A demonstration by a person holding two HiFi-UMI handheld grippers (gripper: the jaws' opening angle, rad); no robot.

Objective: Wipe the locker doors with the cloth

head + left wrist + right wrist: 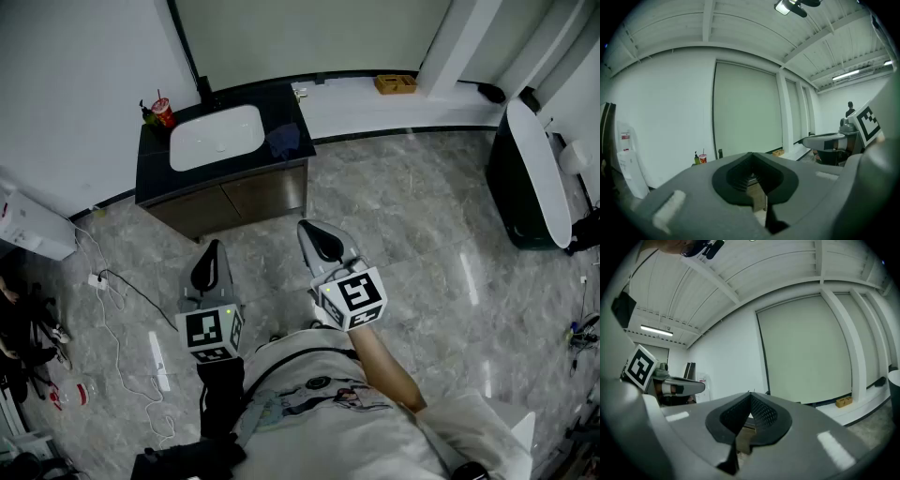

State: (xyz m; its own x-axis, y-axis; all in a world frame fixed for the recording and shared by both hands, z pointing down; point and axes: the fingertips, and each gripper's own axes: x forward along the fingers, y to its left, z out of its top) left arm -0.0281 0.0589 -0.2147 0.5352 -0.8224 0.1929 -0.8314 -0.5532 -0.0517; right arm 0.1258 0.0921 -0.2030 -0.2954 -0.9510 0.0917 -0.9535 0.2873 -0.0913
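The grey marbled floor fills most of the head view. A dark counter stands at far left against the white wall, with a white sink set into it and two brown doors below. The left gripper and right gripper are held side by side over the floor, near the doors and apart from them. Both point toward the counter, and each has its jaws closed with nothing between them. The dark blue cloth lies crumpled on the counter, just right of the sink. A brown box sits on the far ledge. A red cup stands at the counter's far left corner.
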